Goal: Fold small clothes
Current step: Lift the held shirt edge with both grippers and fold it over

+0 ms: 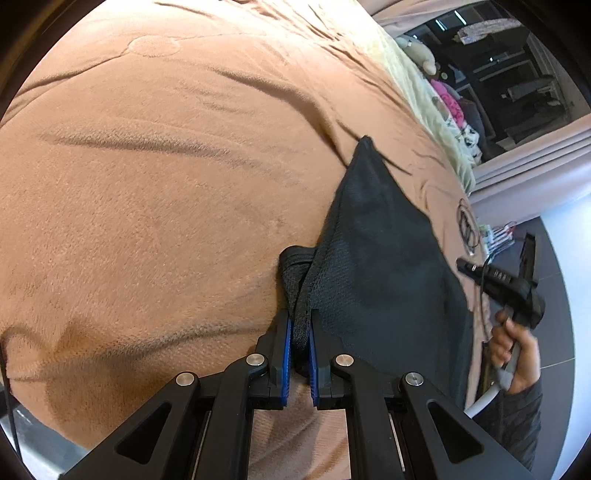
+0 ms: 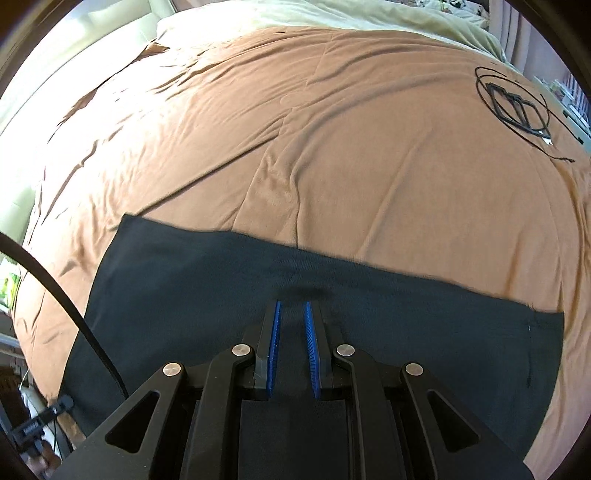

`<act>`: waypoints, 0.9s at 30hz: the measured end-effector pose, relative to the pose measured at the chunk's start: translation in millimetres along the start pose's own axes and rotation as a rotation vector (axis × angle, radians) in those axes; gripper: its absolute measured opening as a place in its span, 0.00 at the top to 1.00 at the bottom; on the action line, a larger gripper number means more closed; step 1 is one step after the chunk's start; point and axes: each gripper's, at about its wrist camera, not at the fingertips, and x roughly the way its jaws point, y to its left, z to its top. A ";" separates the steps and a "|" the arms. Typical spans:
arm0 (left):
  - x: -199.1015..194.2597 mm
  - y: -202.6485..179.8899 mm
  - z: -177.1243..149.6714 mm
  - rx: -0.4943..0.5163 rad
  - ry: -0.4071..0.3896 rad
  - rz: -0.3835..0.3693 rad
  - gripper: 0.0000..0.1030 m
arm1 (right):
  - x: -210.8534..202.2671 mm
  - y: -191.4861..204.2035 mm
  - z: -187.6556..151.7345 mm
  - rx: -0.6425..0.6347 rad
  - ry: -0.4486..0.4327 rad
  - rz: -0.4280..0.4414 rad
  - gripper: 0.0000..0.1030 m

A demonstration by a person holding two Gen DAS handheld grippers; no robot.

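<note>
Our left gripper [image 1: 300,325] pinches the dark garment's [image 1: 380,258] edge; our right gripper [image 2: 293,308] hangs empty, fingers slightly parted, above it on the brown blanket [image 2: 332,147].

Garment [image 2: 332,325] flat on blanket [image 2: 332,147], cable coil [image 2: 513,107] beyond it, far right

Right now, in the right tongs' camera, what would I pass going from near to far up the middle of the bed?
Right tongs → dark garment → brown blanket → pale bedding.
</note>
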 end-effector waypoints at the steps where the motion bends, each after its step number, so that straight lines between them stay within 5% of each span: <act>1: -2.3 -1.6 0.4 0.002 -0.004 -0.009 0.92 | -4.0 1.3 -6.2 0.000 0.004 -0.001 0.90; 27: -35.6 -120.0 32.3 0.249 -0.016 -0.216 0.93 | -42.7 43.3 -175.4 0.123 0.107 0.159 0.90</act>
